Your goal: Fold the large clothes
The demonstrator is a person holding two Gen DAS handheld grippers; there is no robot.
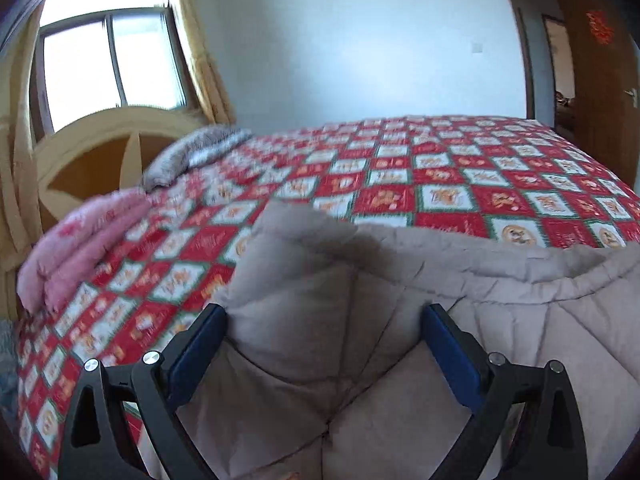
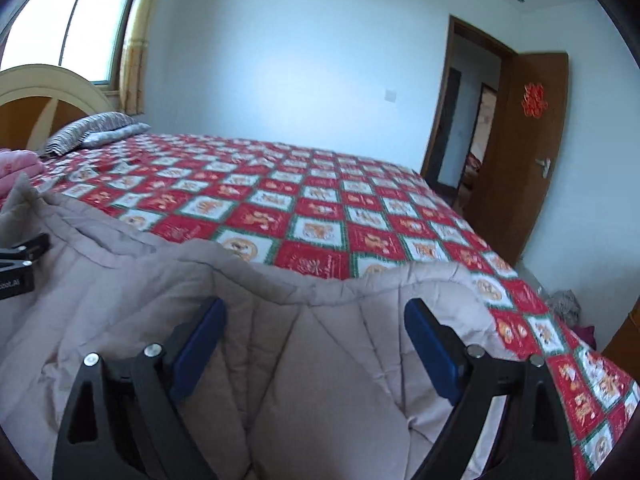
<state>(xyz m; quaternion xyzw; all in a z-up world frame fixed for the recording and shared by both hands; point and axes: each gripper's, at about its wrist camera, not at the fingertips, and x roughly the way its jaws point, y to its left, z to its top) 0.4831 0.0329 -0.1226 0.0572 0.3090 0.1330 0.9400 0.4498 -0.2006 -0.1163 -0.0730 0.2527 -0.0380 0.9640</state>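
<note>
- Through my left wrist camera, my left gripper [image 1: 324, 332] sits at the bottom middle of the frame with its jaws spread wide; the blue pads [image 1: 198, 344] press on nothing.
- A puffy, quilted beige coat [image 1: 360, 320] fills the lower middle and lower right of that frame. A raised fold of it stands between the open jaws, and I cannot tell whether the fabric brushes the pads.
- The coat lies on a bed covered by a red, white and green checked bedspread [image 1: 440, 184], which runs across the middle of the frame.
- A folded pink blanket [image 1: 80, 240] rests on the bed at the left edge, and a grey patterned pillow [image 1: 192, 152] lies beyond it, near the curved wooden headboard [image 1: 100, 148].
- A bright window [image 1: 108, 64] with a yellow curtain is in the upper left; a brown door [image 1: 592, 80] stands at the upper right. This view is slightly blurred.
- Through my right wrist camera, my right gripper [image 2: 316, 340] is at the bottom middle, also spread wide and gripping nothing, with the coat [image 2: 320, 380] lying under and between its jaws.
- The coat's rumpled upper edge crosses this frame from the left edge to the lower right, with bedspread [image 2: 320, 208] beyond it.
- A black part of my left gripper [image 2: 20, 256] shows at the left edge, over the coat.
- An open door [image 2: 532, 152] with a red paper ornament is at the right.
</note>
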